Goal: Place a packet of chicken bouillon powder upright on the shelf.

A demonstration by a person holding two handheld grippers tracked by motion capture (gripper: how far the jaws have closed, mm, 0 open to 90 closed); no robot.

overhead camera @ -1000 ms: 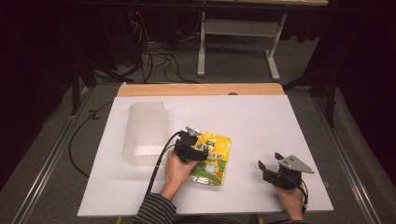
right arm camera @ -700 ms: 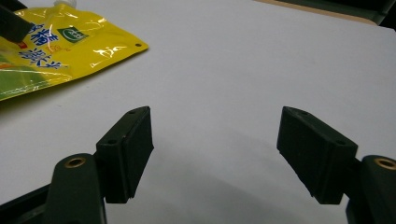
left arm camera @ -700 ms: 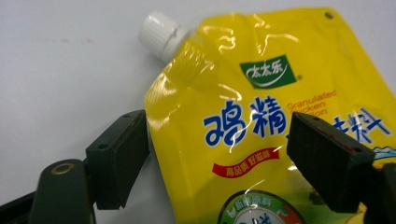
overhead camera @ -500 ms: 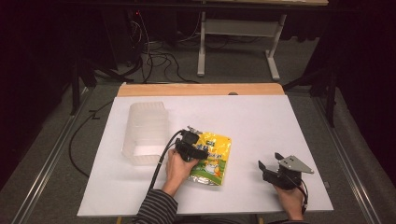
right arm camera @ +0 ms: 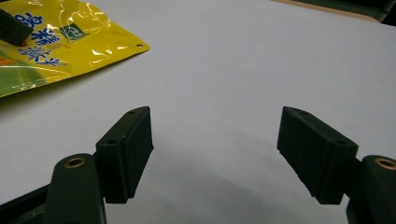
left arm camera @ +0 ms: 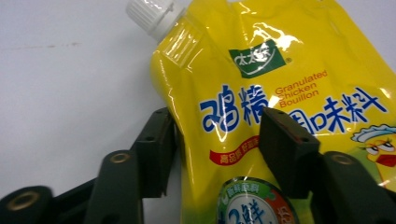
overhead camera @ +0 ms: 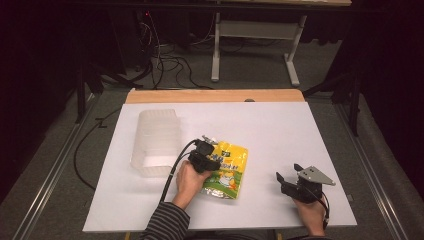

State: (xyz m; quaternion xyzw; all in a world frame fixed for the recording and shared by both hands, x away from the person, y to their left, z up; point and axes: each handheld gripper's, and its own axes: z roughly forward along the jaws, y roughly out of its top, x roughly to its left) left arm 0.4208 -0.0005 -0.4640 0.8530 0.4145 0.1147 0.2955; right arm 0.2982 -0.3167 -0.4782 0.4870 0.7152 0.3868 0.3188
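A yellow spouted pouch point(overhead camera: 227, 167) of chicken bouillon lies flat on the white table point(overhead camera: 280, 125), with its white cap point(left arm camera: 149, 16) pointing away. My left gripper point(overhead camera: 210, 150) comes down on the pouch's left side. In the left gripper view its jaws point(left arm camera: 219, 135) have just been closing. One pad is against the pouch's point(left arm camera: 280, 60) left edge and the other is on its printed face, with the foil creased between them. My right gripper point(overhead camera: 289, 172) rests at the front right with its jaws point(right arm camera: 215, 144) wide apart over bare table. The pouch's corner point(right arm camera: 56, 42) lies off to its left.
A clear plastic container point(overhead camera: 155, 142) stands left of the pouch, close to my left hand. A wooden strip point(overhead camera: 215, 95) runs along the table's far edge. Beyond it are cables and table legs on a dark floor.
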